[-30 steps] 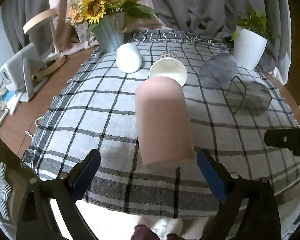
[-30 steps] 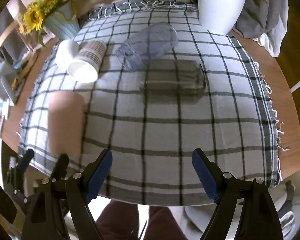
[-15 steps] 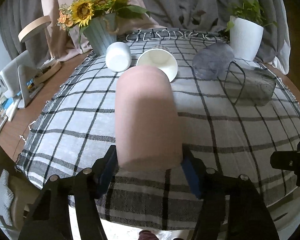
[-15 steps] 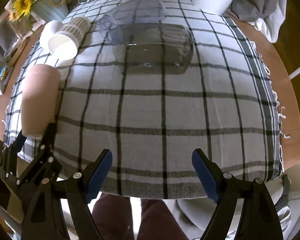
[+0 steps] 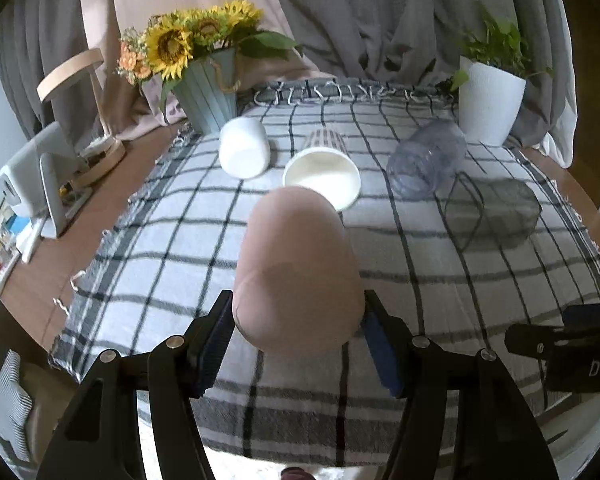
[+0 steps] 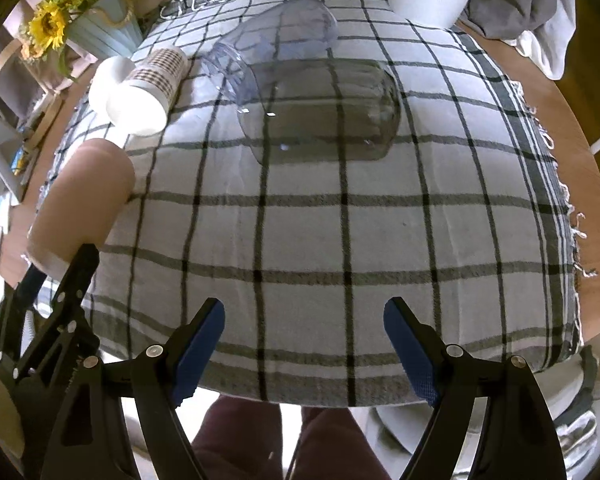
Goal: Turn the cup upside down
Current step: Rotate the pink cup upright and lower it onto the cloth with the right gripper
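Note:
A tall pink cup lies along my left gripper's axis, its near end clamped between the blue pads. My left gripper is shut on it and holds it tilted up off the checked cloth. The same cup shows at the left of the right wrist view. My right gripper is open and empty above the cloth's front edge, pointing at a dark clear glass lying on its side.
A white cup, a patterned paper cup and a bluish clear cup lie on their sides further back. A sunflower vase stands back left, a white plant pot back right. The checked cloth covers a wooden table.
My left gripper moved forward around the pink cup, closed on its near end and lifted it. My right gripper moved closer to the dark glass and stayed open.

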A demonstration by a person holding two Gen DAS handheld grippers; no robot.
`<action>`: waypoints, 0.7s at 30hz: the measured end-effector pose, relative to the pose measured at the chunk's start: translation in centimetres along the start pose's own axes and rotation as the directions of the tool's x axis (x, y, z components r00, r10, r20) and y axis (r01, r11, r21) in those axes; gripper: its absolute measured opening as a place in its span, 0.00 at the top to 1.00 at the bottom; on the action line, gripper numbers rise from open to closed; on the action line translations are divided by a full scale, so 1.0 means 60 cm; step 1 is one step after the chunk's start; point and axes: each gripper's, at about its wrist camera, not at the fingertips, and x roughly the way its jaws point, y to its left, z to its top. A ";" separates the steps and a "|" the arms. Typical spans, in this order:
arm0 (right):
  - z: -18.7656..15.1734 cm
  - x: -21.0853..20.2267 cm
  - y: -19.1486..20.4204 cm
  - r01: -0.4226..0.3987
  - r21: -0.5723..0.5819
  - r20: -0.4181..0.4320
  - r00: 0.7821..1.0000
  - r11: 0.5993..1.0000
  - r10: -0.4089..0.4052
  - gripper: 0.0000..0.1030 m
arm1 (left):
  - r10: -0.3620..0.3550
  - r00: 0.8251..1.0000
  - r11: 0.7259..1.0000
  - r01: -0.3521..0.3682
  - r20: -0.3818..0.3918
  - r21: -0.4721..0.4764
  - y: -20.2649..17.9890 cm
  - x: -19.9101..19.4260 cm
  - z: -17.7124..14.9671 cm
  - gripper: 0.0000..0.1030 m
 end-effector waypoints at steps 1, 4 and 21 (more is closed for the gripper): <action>0.003 -0.001 0.002 -0.004 0.001 0.003 1.000 1.000 0.004 0.20 | -0.003 1.000 1.000 0.003 0.006 -0.002 0.003 0.000 0.006 0.40; 0.010 -0.004 0.006 -0.013 0.005 0.011 1.000 1.000 0.013 0.20 | -0.010 1.000 1.000 0.010 0.018 -0.001 0.007 0.002 0.021 0.40; 0.053 -0.009 0.017 -0.041 0.062 0.041 0.998 0.997 0.038 0.20 | -0.018 0.999 1.000 0.018 0.049 -0.008 0.030 0.039 0.095 0.42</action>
